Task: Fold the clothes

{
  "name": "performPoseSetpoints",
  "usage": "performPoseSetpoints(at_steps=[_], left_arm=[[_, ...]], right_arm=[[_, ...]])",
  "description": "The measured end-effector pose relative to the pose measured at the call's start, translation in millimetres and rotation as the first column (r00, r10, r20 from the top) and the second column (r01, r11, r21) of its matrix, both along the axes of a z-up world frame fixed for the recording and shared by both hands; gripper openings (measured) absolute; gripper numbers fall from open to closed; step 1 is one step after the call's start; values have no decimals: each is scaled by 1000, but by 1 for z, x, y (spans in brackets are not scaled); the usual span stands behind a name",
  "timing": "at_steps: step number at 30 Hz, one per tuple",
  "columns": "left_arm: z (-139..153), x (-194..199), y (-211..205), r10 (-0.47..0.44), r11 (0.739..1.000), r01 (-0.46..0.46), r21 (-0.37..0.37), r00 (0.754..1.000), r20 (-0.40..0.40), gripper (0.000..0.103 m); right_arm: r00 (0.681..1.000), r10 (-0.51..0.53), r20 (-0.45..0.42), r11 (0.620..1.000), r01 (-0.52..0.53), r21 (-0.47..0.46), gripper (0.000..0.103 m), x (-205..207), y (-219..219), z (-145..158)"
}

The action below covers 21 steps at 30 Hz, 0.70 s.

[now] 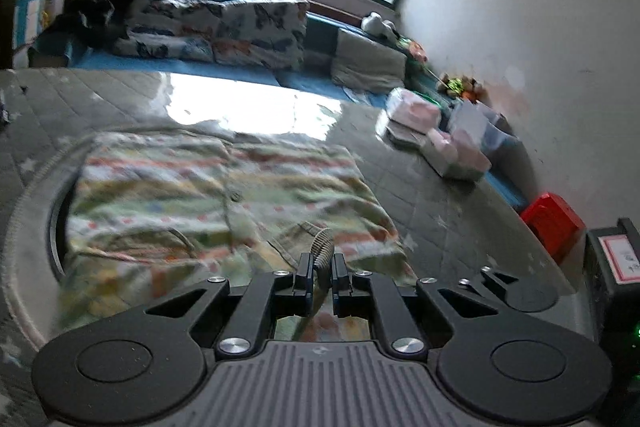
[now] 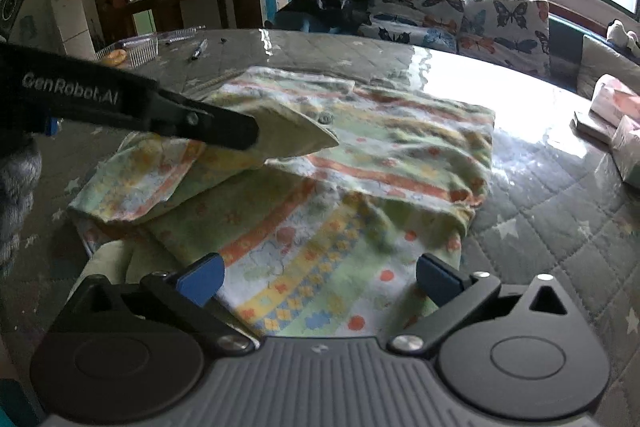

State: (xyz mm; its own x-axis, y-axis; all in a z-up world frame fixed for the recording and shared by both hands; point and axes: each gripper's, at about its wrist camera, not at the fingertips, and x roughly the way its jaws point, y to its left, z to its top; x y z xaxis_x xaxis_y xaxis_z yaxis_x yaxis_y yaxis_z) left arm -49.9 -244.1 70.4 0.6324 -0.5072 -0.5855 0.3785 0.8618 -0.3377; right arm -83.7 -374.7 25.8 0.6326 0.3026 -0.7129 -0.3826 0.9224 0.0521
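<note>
The patterned garment [image 2: 320,187] lies mid-bench [image 2: 560,219], half folded. Left gripper [image 2: 296,141] has jaws pinching a flap of it, carried across. Right gripper [image 2: 320,279] jaws are spread, empty. Advice: lay the flap edge-to-edge, then release.

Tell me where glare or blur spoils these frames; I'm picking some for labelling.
Left wrist view: window glare whitens the glossy grey quilted table cover; the pastel patterned garment is motion-blurred. Right wrist view: sharper, glare behind the garment; fisheye bends both.
</note>
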Motion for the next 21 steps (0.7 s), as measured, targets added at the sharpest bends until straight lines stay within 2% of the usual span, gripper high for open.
performPoseSetpoints(at_steps=[8,9,10,11,14,16,20,21], left_arm=[[-6,-4,-9,-64,998,64,-1,998,-28,18],[-5,-5,-8,-68,998,68,-3,997,-27,25],[-4,-5,-7,-69,998,69,-2,997,-25,39],[-3,-6,-6,-67,998,67,-2,998,-22,46],[2,-10,3,-68,998,68,-5,998,2,55],[5,-12,11,-51,999,52,-1,998,20,75],[10,-17,35,3,1000,-4,15,998,65,92],[11,-18,43,22,1000,-23,19,997,74,100]], right_arm=[[1000,-5,-15,1000,5,-13,103,1,3,-7],[1000,-5,-13,1000,5,-14,103,1,3,-7],[1000,-6,-13,1000,5,-15,103,1,3,-8],[1000,-7,-14,1000,6,-17,103,1,4,-8],[1000,-4,-26,1000,3,-30,103,3,5,-8],[999,-4,-34,999,3,-34,103,4,6,-8],[1000,-3,-30,999,2,-36,103,3,7,-8],[1000,-3,-28,999,2,-34,103,3,6,-8]])
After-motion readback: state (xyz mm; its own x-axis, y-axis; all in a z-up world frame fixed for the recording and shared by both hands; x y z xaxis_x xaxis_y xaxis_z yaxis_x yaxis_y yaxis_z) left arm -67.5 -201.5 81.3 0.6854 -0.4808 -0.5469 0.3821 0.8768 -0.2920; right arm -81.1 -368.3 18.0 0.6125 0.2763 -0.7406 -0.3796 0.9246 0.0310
